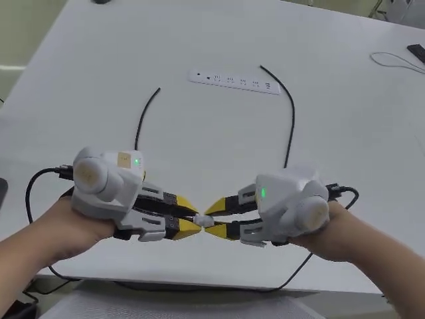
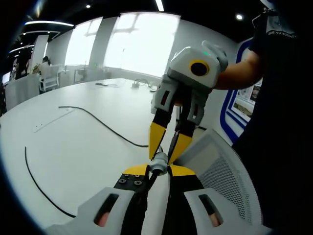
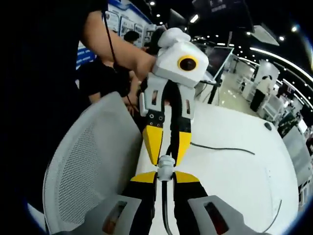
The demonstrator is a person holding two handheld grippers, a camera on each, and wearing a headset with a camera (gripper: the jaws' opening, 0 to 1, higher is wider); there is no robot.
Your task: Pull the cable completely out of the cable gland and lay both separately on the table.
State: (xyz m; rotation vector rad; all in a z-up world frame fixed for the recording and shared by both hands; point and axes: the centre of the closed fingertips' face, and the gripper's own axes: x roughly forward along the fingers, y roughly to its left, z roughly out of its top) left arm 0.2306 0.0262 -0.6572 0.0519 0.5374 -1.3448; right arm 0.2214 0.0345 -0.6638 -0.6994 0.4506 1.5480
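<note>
A small grey-white cable gland [image 1: 202, 218] hangs between the two gripper tips, above the table's front edge. My left gripper [image 1: 196, 222] comes in from the left and is shut on the gland [image 2: 157, 168]. My right gripper [image 1: 211, 222] meets it tip to tip and is shut on the black cable [image 3: 166, 208], which runs back between its jaws. In the left gripper view the cable [image 2: 173, 137] leaves the gland and passes up between the right gripper's yellow fingers [image 2: 156, 139]. In the right gripper view the gland [image 3: 166, 169] sits just below the left gripper's yellow fingers [image 3: 152, 139].
On the white table [image 1: 212, 133] lie two black cable stretches, one at the left [image 1: 141, 119] and one at the right [image 1: 291, 119]; both run behind the grippers. A white power strip [image 1: 232, 81] lies further back. A mesh chair back [image 3: 83, 161] stands by the table's edge.
</note>
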